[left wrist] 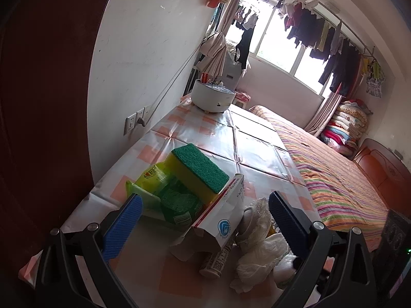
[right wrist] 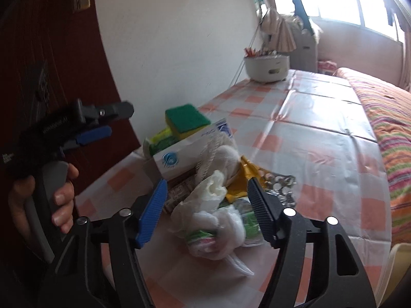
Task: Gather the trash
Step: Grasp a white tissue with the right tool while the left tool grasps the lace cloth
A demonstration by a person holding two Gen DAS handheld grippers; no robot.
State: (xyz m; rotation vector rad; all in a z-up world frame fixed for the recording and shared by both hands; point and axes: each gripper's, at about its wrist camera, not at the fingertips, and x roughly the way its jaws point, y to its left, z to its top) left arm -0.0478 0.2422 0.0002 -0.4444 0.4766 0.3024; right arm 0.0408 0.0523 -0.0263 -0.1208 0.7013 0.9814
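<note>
The right tool (right wrist: 205, 209) is held half-wide around the crumpled wrappers (right wrist: 213, 228), nothing yet pinched; the left tool (left wrist: 203, 220) stands wide, empty. Closing on the wrappers is called for. At twelve o'clock on the table (right wrist: 321, 138), box (right wrist: 185, 151) and sponge (right wrist: 186, 119) wait.

Two claws are counted, one seen in each wrist view. On the bench (left wrist: 257, 138), near its wall-side edge, one green-topped sponge (left wrist: 200, 165) is counted atop one green packet (left wrist: 164, 192), beside one white carton (left wrist: 221, 218). One small tube (left wrist: 218, 259) lies under the carton. Crumpled white wrappers (right wrist: 213, 213) are piled together; perhaps three, though blur prevents a sure count. One foil blister sheet (right wrist: 278, 187) is seen. One white pot (left wrist: 213, 97) stands at the far corner.
</note>
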